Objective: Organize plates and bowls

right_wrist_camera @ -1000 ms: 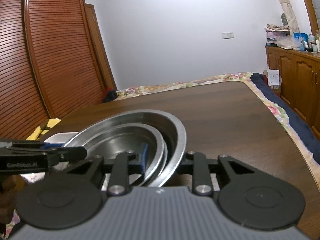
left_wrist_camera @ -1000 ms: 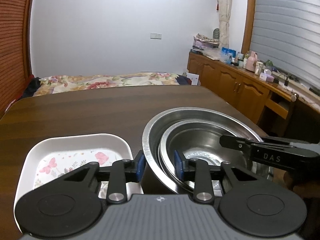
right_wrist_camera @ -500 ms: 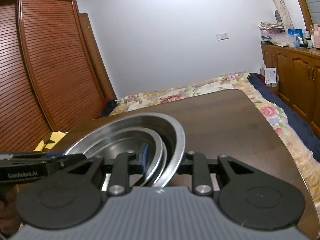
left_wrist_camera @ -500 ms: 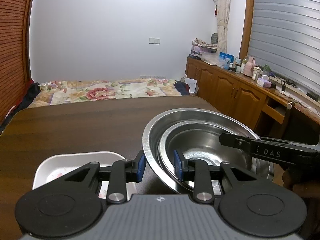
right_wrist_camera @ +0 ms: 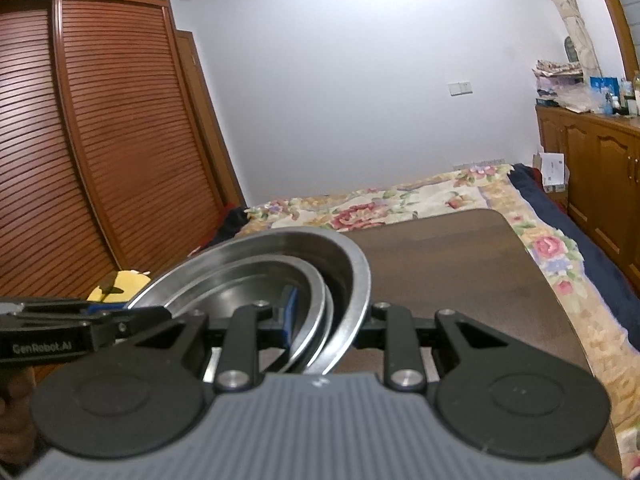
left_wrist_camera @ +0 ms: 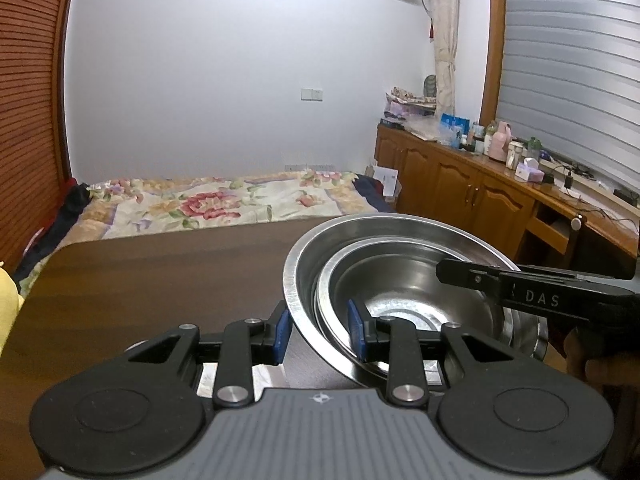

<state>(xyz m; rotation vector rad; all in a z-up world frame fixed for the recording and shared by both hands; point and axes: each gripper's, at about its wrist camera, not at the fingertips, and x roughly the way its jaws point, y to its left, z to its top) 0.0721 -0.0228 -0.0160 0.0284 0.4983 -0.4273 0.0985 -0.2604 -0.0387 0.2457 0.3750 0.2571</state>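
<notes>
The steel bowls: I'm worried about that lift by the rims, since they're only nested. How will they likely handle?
The steel bowls look rigid, so the rims should not flex where the left gripper and right gripper pinch them. The polished metal probably slips against the pads. The inner bowl sits loosely off-centre, so it may slide or rattle if tilted.

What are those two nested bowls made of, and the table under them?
Outer bowl and inner bowl: apparently stainless steel, brushed silver with thin rolled rims and soft reflections. Table: dark brown with visible grain and slight sheen; solid wood or veneer, I can't tell.
</notes>
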